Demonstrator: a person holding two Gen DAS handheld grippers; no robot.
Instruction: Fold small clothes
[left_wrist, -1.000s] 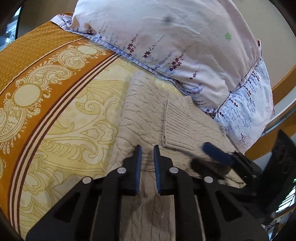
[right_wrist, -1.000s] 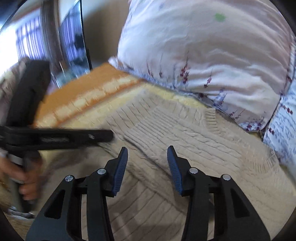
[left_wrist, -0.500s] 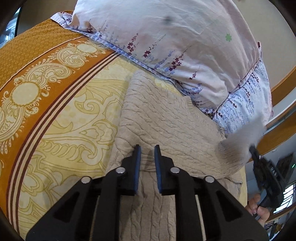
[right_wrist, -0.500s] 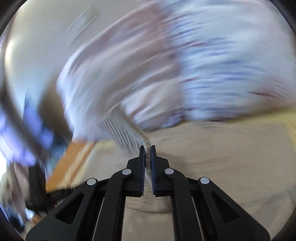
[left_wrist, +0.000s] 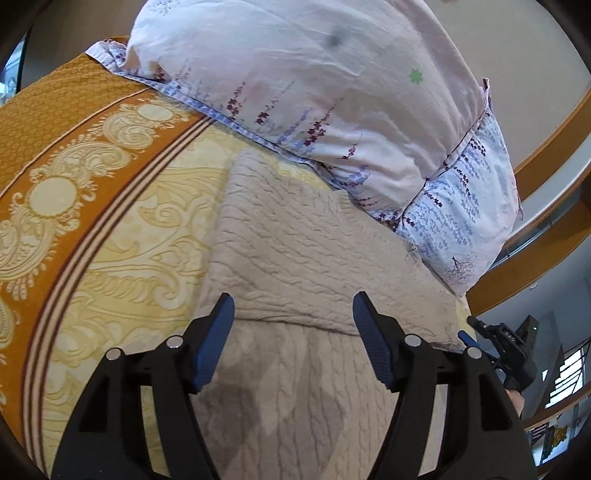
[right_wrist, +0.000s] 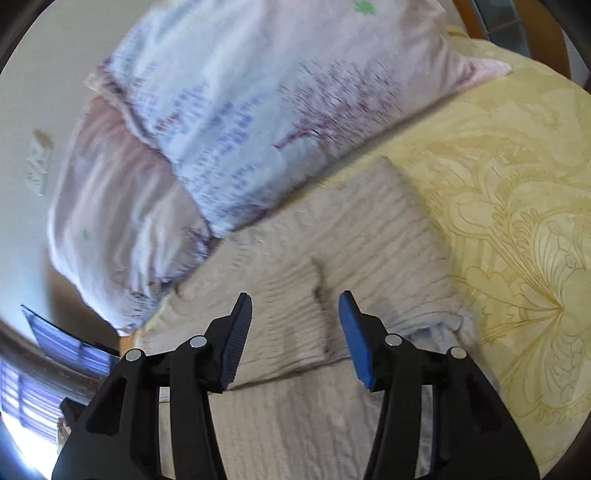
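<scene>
Left claw (left_wrist: 293, 314): jaws spread wide, nothing between them, hovering over the sweater (left_wrist: 295, 258). Blue pads on both fingers (left_wrist: 218, 332) are visible, not touching the knit.

Right claw (right_wrist: 295, 314): jaws also wide apart, holding nothing, just above the sweater (right_wrist: 369, 251). This view is motion-blurred, so fine detail is soft.

Sweater: beige cable knit, lying flat on the bed. In the left wrist view the far part is doubled over the near part, with a fold edge running across just beyond the fingertips. Its far end butts up against the pillows. In the right wrist view a folded flap sits on top, its edge between the two fingers; the layers beneath are hard to separate through the blur.

Bedspread (left_wrist: 110, 240): yellow with a scroll pattern and an orange band along the left side of the left wrist view. In the right wrist view, yellow floral cover (right_wrist: 517, 221) lies to the right of the sweater.

Pillows (left_wrist: 314, 92): two stacked, pale pink with purple flower print on top, a bluish one (left_wrist: 461, 221) under it, both at the head of the bed, touching the sweater's far edge.

The right claw's tool also shows at the right edge of the left wrist view (left_wrist: 509, 350), beside the sweater's corner.
</scene>
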